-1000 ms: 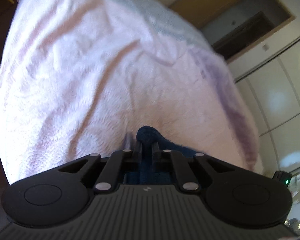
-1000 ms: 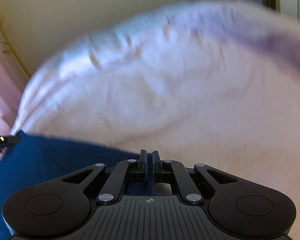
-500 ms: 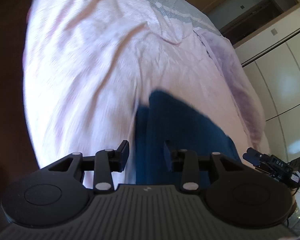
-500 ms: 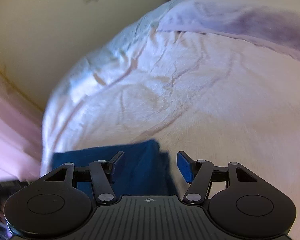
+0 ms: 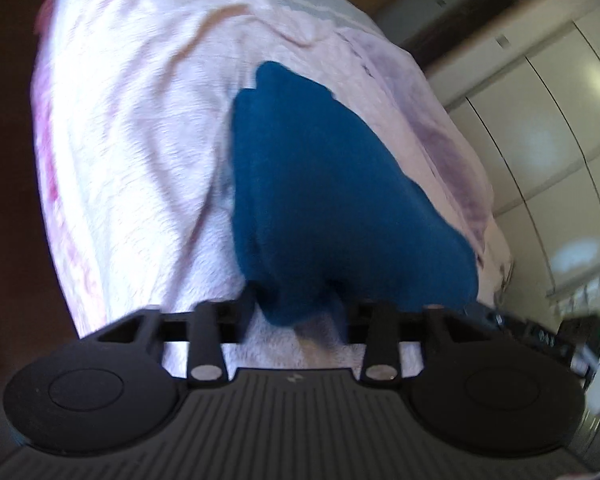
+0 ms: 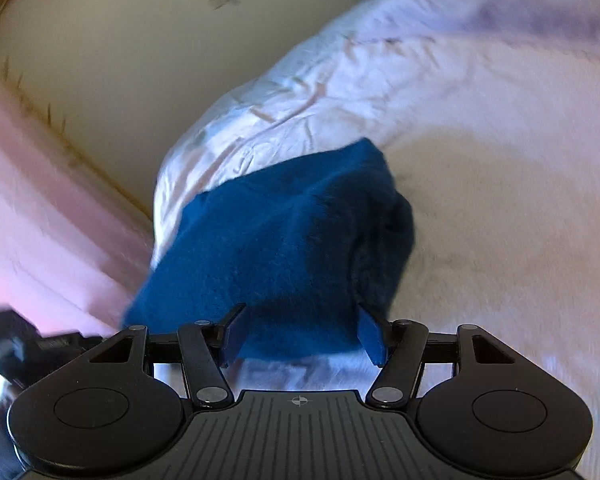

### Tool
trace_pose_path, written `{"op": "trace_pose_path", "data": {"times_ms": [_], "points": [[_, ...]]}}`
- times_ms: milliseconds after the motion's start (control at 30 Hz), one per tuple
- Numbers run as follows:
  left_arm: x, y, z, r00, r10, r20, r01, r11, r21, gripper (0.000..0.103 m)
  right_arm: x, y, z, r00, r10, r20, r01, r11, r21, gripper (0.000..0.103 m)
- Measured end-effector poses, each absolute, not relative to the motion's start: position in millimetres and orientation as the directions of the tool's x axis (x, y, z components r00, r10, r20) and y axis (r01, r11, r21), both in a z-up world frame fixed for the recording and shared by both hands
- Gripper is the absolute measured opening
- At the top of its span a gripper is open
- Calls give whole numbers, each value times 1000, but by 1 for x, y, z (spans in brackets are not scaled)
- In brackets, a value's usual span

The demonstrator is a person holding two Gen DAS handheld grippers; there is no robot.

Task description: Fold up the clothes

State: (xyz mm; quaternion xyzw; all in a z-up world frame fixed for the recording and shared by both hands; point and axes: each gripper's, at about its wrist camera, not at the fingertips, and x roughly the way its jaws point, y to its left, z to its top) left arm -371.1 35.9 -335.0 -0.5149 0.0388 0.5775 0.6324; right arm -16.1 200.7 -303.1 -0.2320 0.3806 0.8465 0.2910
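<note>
A dark blue garment [image 5: 324,184] lies folded in a compact bundle on a pale pink bed cover [image 5: 132,128]. It also shows in the right wrist view [image 6: 284,248]. My left gripper [image 5: 296,312] is open, its jaws spread at the near edge of the bundle and holding nothing. My right gripper [image 6: 302,332] is open too, its blue-padded jaws spread either side of the garment's near edge, not gripping it. The other gripper's body shows at the edge of each view.
The pink bed cover [image 6: 480,160] fills most of both views. A cream wall [image 6: 120,60] and a pink curtain [image 6: 28,208] lie to the left in the right wrist view. White wardrobe doors [image 5: 552,128] stand at the right in the left wrist view, dark floor [image 5: 4,160] at the left.
Both grippers were shut on the blue garment a second ago. They have opened, let it go onto the bed, and pulled back, so the whole bundle now shows.
</note>
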Motion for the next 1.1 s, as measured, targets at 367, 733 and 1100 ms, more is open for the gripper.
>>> {"op": "trace_pose_path", "data": {"times_ms": [367,733,1100], "points": [[-362,29,-339,306,581,-754,-934,28,-357,8,-15,206,-326,-623,276,-732,-736,-523,429,10],[-347,-2,-283,161,591,-790,-925,-189,-329,6,-5,174,-274,-489,439,-754,-853,-419,310,40],[-250,83,-287,205,697,-687,-965,28,-259,4,-43,175,-291,-520,534,-667,-829,-502,245,38]]}}
